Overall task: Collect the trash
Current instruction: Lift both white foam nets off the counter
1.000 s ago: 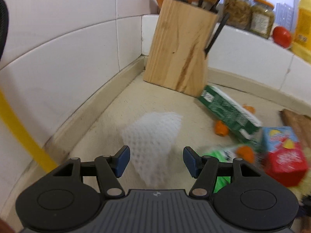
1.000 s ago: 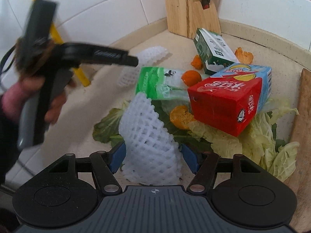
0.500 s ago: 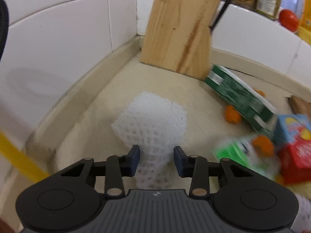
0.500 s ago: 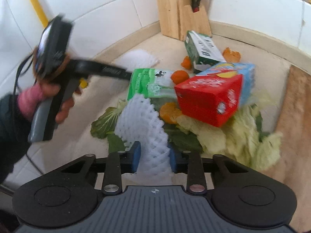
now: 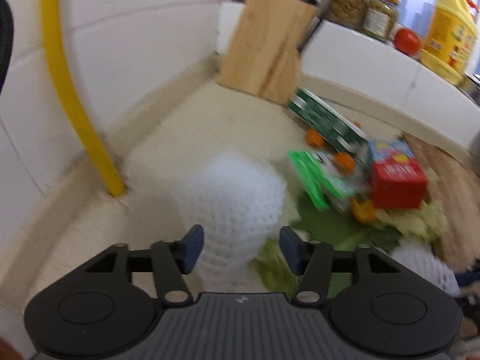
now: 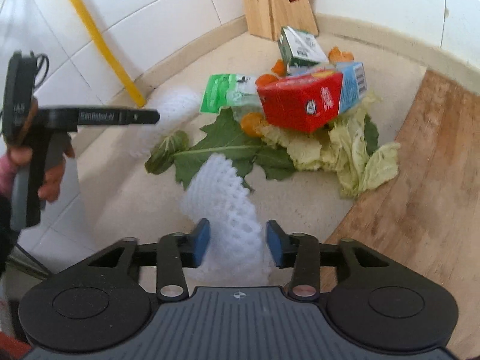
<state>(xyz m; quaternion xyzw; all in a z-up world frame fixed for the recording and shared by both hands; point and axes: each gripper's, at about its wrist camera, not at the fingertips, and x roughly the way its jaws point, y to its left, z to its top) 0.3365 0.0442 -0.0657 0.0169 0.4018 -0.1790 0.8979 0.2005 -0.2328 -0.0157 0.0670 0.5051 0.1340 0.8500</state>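
My left gripper [image 5: 241, 247] is shut on a white foam fruit net [image 5: 231, 189], which stands up between the blue pads, clear of the counter. In the right wrist view that gripper [image 6: 157, 116] reaches in from the left with its net [image 6: 175, 105] at its tip. My right gripper [image 6: 238, 246] is shut on a second white foam net [image 6: 222, 186], held above the counter. Behind lies the trash pile: a red and blue juice carton [image 6: 300, 102], a green carton [image 6: 300, 48], a green wrapper [image 6: 222, 90], orange peel [image 6: 253, 121] and cabbage leaves [image 6: 354, 150].
A wooden knife block [image 6: 276, 3] stands in the tiled corner. A yellow pipe [image 6: 99, 42] runs down the left wall. A wooden cutting board [image 6: 420, 180] lies on the right. Jars [image 5: 348, 0], a tomato [image 5: 406, 40] and a yellow bottle [image 5: 450, 33] stand on the ledge.
Both grippers have closed on their foam nets and pulled back from the pile, lifting the nets. The left gripper has swung left toward the yellow pipe.
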